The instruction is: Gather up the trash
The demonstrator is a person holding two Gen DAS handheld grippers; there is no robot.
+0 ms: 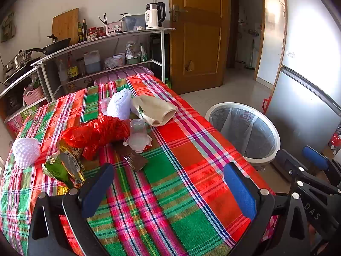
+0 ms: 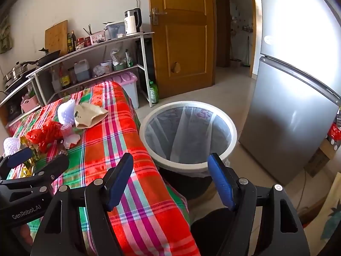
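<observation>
Both tongs, our left gripper and right gripper, stand fully spread and empty above the plaid tablecloth. Trash sits at 10–12 o'clock: foam net, snack wrappers, red bag, plastic cup. Lined bin at 2 o'clock. Risk, we judge: crinkly film slipping, cup tipping.

A wooden door stands beside white shelving; a grey fridge gleams over the pale tiled floor.

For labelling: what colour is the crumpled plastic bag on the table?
Red; the plastic bag shows best in the left wrist view.
</observation>
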